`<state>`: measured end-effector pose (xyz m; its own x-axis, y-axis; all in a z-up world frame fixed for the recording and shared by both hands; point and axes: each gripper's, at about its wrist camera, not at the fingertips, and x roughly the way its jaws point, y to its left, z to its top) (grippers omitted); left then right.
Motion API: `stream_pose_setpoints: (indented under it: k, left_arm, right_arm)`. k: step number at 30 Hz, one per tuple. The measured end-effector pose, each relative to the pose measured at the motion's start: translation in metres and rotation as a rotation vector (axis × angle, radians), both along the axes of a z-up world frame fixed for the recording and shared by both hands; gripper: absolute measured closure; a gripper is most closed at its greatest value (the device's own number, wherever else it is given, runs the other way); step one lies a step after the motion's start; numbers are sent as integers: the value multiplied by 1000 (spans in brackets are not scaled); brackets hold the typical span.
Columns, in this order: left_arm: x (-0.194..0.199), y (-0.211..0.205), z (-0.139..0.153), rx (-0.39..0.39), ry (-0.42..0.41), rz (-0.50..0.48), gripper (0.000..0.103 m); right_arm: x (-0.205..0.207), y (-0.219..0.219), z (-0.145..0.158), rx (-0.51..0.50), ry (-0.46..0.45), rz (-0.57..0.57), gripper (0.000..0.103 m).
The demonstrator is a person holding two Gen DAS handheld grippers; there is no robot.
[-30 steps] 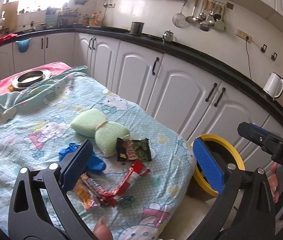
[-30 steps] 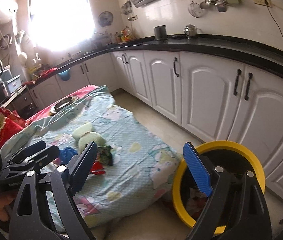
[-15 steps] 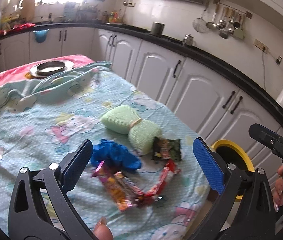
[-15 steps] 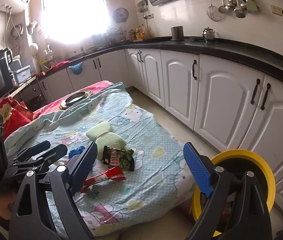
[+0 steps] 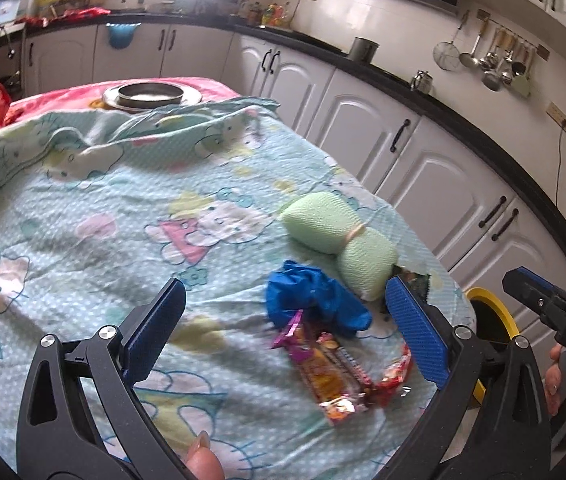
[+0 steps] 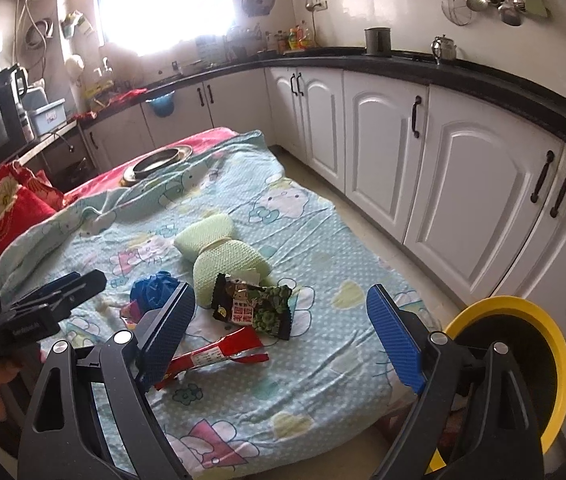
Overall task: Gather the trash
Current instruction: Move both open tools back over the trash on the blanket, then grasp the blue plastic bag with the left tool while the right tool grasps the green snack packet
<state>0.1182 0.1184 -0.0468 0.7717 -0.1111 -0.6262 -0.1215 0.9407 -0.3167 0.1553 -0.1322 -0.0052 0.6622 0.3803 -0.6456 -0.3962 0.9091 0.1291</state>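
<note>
Trash lies on a table under a Hello Kitty cloth: a crumpled blue glove, an orange-pink snack wrapper, a red wrapper and a dark green snack packet. A yellow-rimmed bin stands on the floor at the table's right end. My left gripper is open and empty, hovering above the blue glove and wrappers. My right gripper is open and empty above the green packet and red wrapper.
A pale green mesh sponge tied in the middle lies beside the trash. A metal dish sits at the table's far end. White cabinets under a black counter run along the right. A red cushion is at the left.
Both grippers have swung left, away from the bin and over the table. The trash now sits between the fingers in both views. Both stay open and empty.
</note>
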Motion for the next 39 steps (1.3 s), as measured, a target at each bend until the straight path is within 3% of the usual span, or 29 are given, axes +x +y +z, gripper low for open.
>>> stream_pose_setpoints:
  k: [11,23,26,28,31,32,34,39]
  left_arm:
    - [20,12,-22,-91,73,-33,30]
    - [44,1,-39,-152,119,-101,41]
    - [48,2,-43,-160,129,-102,50]
    - [49,1,-45,-160,132,-104,55]
    - [49,1,-47,-171,132,-116,72]
    - [49,0,-47,-171,132,-117,73]
    - [49,-1,-48,-172,129,-122,77]
    - [46,-2,-45,-178,115,-128,93]
  right_arm:
    - [26,16,-31,-37,58,20,18]
    - [57,36,-68,-36,186,67,30]
    - [60,39,-74,-32,210,82,37]
    - [62,40,-79,-28,228,94,48]
    - [62,42,-82,-28,227,105,57]
    - [61,43,-82,-29,222,111,59]
    - [60,42,-81,-22,221,124,74]
    - [56,39,-78,-21,207,129,86]
